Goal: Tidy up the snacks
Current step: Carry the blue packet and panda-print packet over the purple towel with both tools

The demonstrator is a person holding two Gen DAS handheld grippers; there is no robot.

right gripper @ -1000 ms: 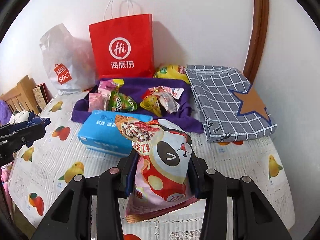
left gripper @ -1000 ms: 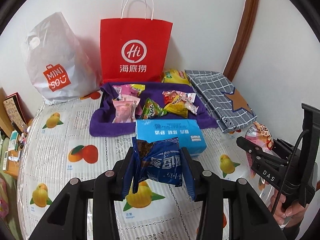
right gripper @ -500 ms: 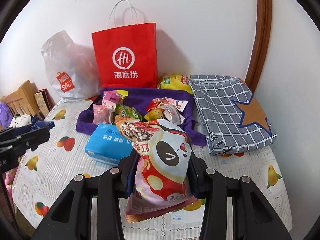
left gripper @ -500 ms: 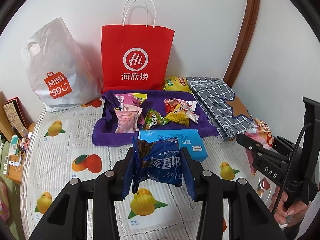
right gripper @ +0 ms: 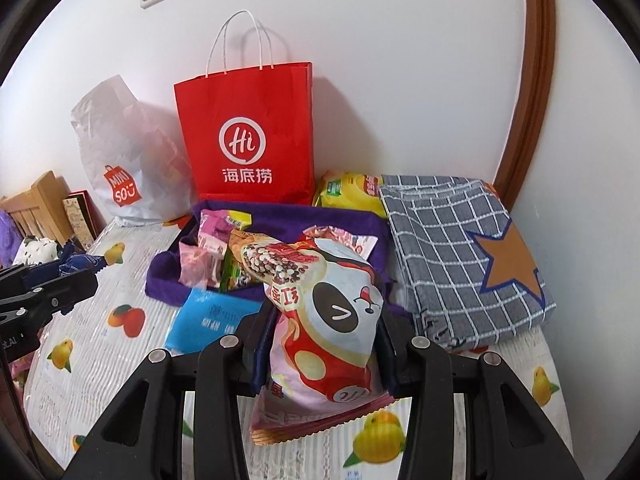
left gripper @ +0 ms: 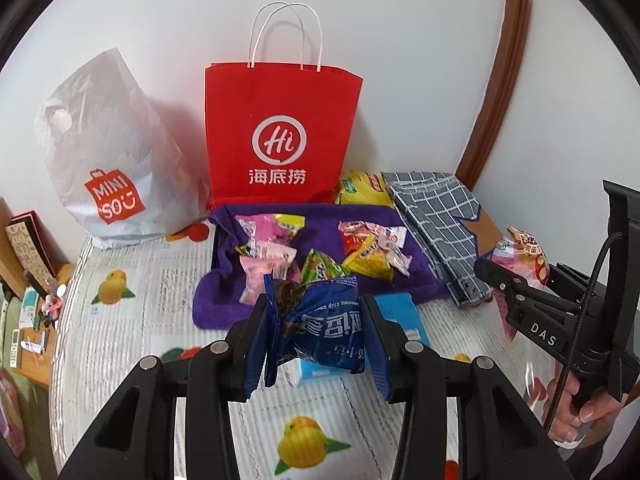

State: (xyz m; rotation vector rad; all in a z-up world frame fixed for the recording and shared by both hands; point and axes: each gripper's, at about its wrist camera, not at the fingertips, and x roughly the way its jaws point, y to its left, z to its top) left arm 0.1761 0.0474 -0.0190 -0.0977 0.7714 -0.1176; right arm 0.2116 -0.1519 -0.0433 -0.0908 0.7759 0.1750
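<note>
Both grippers have been lifted and drawn back over the last second — the red bag (left gripper: 282, 132) now sits lower and farther off in each view, its handles fully seen. The blue pack (left gripper: 320, 332) is clamped between the pads of the left gripper (left gripper: 316, 344), held above the table (left gripper: 120, 320), its crumpled top pointing forward. The panda pack (right gripper: 324, 320) is pinched the same way in the right gripper (right gripper: 320, 344), long axis running away from the camera, its crimped bottom edge hanging nearest the lens. Neither pack touches the table.

Ahead of both tools the purple cloth (left gripper: 224, 304) is spread, loose snacks (left gripper: 372, 248) scattered on it, with the red bag standing upright behind it against the wall. A blue box (right gripper: 208, 320) lies just in front of the cloth, between it and the grippers. If the red bag is the target — a judgement only — its open mouth lies forward and above; it is roughly centred for the left gripper, left of centre for the right, so the left looks better lined up.
</note>
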